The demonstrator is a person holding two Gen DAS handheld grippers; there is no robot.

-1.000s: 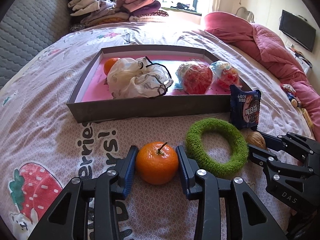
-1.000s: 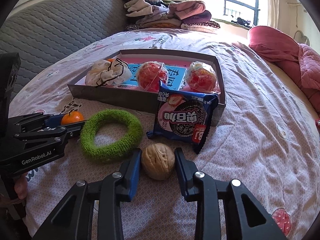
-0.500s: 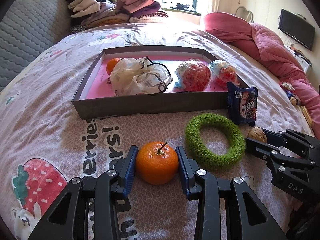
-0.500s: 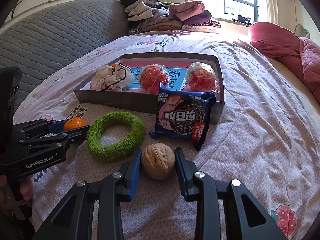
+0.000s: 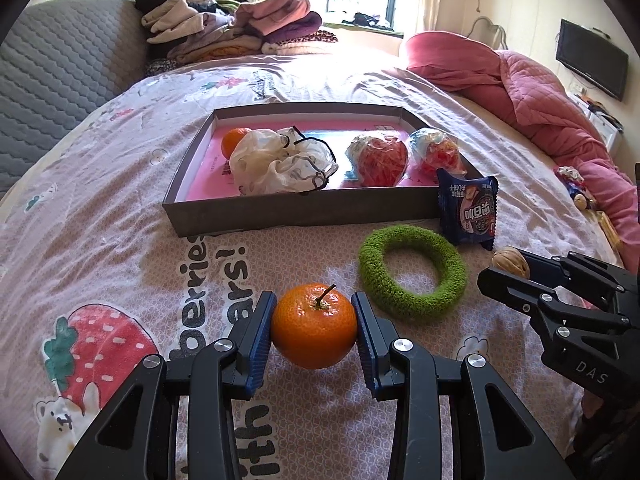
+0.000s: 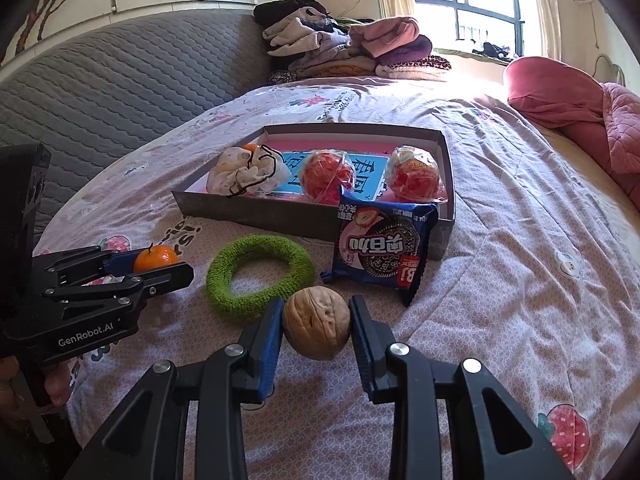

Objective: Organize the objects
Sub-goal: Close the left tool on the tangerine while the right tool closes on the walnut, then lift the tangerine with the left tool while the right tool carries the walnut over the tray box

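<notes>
— While both grippers sit low over the bedspread (image 5: 120, 184), what does each one have?

— The left gripper (image 5: 314, 330) is closed part-way on a tangerine (image 5: 314, 326), its blue pads pressed to the fruit's two sides, stem upward. The right gripper (image 6: 316, 330) is clamped on a walnut (image 6: 317, 328), which is narrower, so its jaws stand closer together. Each gripper also shows at the edge of the other's view.

— And where do these things belong?

— Judging from the task, in the grey box (image 5: 304, 210) further up the bed. It already holds another tangerine (image 5: 234, 140) in its far left corner, a crumpled white bag (image 5: 280, 162) and two wrapped red balls (image 5: 378, 160). A green knitted ring (image 5: 412, 274) and a blue biscuit packet (image 6: 384, 250) lie outside, the packet leaning against the box's near wall.

— How should the carry go?

— Probably one gripper at a time, so the two do not cross. Each load needs to rise above the near wall before travelling forward. The tangerine would suit the bare pink floor at the front left; the walnut has a gap between the red balls. The walnut is hard and round, likely to roll, so it should be set down low before the jaws part. The right gripper must also clear the packet and ring on its way.
</notes>
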